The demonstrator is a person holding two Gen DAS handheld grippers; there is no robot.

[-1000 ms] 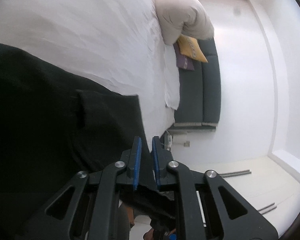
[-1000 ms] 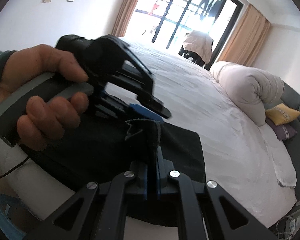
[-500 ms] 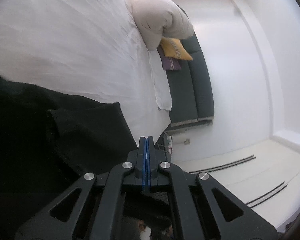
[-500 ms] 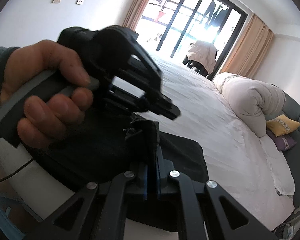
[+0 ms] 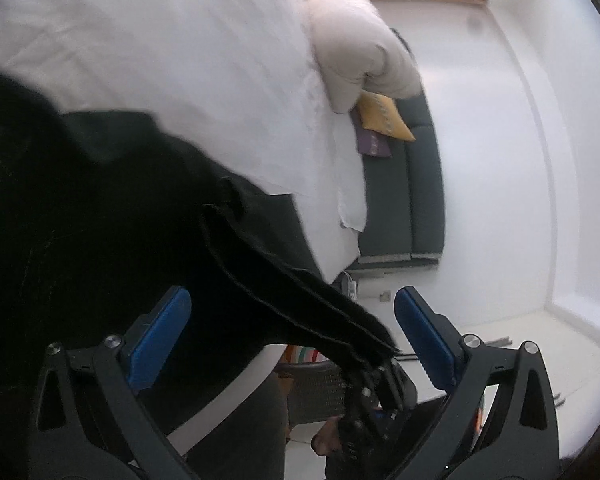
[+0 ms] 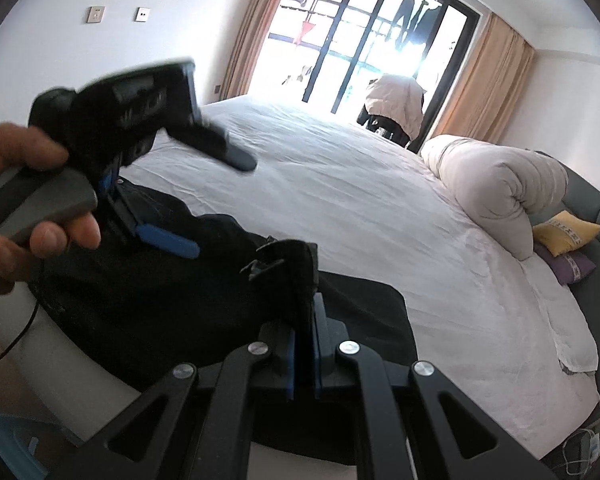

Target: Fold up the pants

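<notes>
Black pants lie on the near corner of a white bed. In the left wrist view my left gripper is open wide, its blue pads either side of a raised strip of the pants that runs between them without being gripped. That strip ends in my right gripper, lower right. In the right wrist view my right gripper is shut on a bunched edge of the pants. The left gripper, in a hand, hovers open at the left above the pants.
A rolled beige duvet lies across the far side of the bed. A yellow cushion and a purple one sit on a dark sofa beyond. A large window with curtains is behind. A dark basket stands on the floor.
My left gripper was shut half a second ago and now stands wide open, and has drawn back to the left. My right gripper still holds the pants' edge raised.
</notes>
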